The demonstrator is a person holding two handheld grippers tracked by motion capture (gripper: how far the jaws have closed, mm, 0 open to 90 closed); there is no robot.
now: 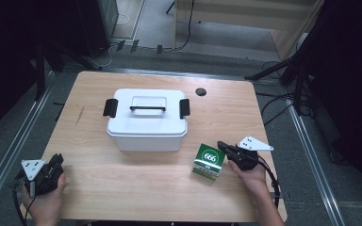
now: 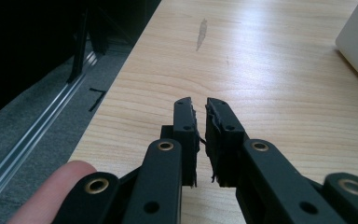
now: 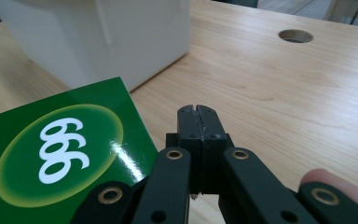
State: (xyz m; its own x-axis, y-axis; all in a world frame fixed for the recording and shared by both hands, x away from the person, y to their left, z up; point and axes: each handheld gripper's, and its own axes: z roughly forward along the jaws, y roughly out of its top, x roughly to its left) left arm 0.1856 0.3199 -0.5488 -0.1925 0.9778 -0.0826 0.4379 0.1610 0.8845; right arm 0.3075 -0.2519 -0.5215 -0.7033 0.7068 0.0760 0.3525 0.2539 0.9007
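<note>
A white lidded storage box (image 1: 146, 120) with black side latches and a top handle stands in the middle of the wooden table (image 1: 122, 181). In front of it to the right lies a green carton (image 1: 209, 161) marked 666. My right gripper (image 1: 222, 145) is just right of the carton, shut with nothing between its jaws. In the right gripper view its jaws (image 3: 199, 111) press together, with the green carton (image 3: 60, 154) at their left and the white box (image 3: 98, 37) beyond. My left gripper (image 1: 57, 160) rests at the table's front left corner, shut and empty, jaws (image 2: 198, 101) only a slit apart.
A round cable hole (image 1: 201, 92) is in the table behind the box, also seen as a hole (image 3: 295, 35) in the right gripper view. A dark scuff (image 2: 201, 33) marks the wood ahead of the left gripper. Metal rails run on the floor beside the table's left edge (image 2: 37, 126).
</note>
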